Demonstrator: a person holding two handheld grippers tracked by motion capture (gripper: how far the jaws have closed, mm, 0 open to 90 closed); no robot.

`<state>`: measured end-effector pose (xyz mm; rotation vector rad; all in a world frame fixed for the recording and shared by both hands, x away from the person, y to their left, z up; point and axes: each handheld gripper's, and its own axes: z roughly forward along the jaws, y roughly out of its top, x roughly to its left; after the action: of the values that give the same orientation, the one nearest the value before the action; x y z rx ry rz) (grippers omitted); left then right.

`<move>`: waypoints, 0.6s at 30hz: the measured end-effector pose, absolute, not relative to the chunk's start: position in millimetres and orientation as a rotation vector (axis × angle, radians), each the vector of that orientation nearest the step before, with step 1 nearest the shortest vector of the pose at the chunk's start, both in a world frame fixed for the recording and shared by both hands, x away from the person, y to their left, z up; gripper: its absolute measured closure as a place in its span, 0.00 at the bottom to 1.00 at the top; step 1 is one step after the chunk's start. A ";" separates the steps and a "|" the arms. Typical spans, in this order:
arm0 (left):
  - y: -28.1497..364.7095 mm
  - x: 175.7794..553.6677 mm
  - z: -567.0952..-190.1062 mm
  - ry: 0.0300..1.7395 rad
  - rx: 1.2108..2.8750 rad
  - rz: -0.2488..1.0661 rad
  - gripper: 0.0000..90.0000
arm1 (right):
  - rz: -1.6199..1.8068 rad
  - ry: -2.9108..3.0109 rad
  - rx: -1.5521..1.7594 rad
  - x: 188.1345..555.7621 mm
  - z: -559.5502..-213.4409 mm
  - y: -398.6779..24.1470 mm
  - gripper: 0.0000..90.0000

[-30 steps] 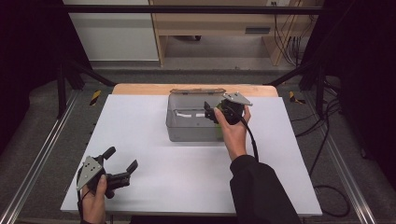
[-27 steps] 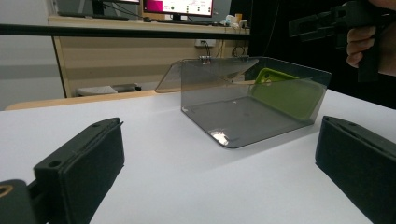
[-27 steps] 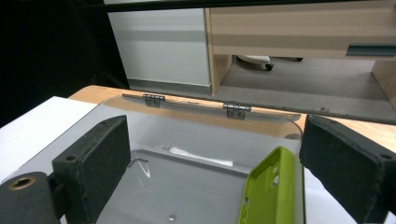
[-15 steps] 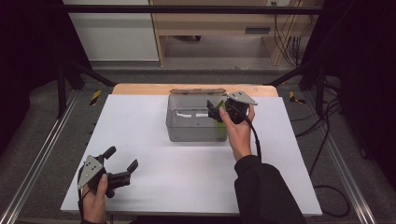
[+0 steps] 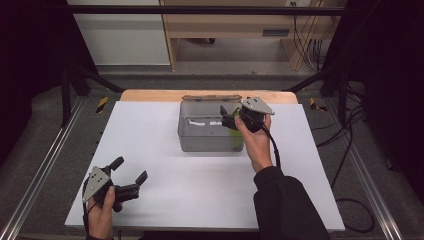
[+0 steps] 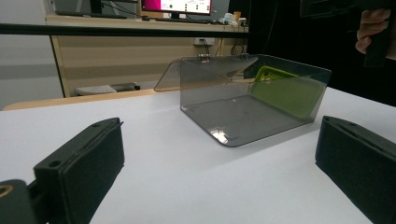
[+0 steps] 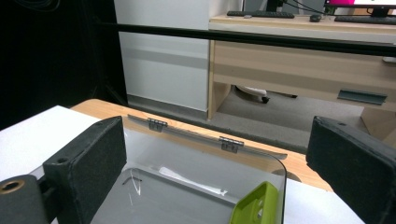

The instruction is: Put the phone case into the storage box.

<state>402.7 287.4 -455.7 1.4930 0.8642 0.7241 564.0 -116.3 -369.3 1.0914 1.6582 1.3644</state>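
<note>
White worktop (image 5: pixel 165 200) spreads under a dark-framed rig, with a wooden desk and pale cabinets behind it. Toward the far middle of the worktop sits a clear smoky-grey box (image 5: pixel 207 142), its hinged lid (image 6: pixel 205 70) swung open and leaning back. A lime-green phone case (image 6: pixel 285 91) stands on edge inside the box, propped against the wall nearest the right hand, probably because it was lowered in from that side.

The right gripper (image 5: pixel 231 119) hovers just over the box's right rim, fingers (image 7: pixel 86 156) spread wide and released, grasping nothing. Its own camera looks down past the green case toward the lid hinges, which suggests the hand is placed either to let go of the case or to reach for the lid.

The left gripper (image 5: pixel 131 172) waits well apart from the box, low at the near left corner of the worktop, fingers (image 6: pixel 81 163) also released and empty, pointed toward the box as if parked out of the way.
</note>
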 end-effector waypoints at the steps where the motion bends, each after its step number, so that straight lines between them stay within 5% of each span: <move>1: 287.1 403.1 -456.1 0.865 1.495 0.724 0.01 | 1.366 1.659 1.086 563.7 -368.7 -116.4 0.06; 18: 288.1 402.9 -456.0 0.865 1.501 0.729 0.01 | 1.401 1.651 0.989 559.6 -361.9 -114.0 0.05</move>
<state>402.9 288.1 -456.0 1.5006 0.8650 0.7294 559.6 -114.0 -361.9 0.9885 1.6509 1.4011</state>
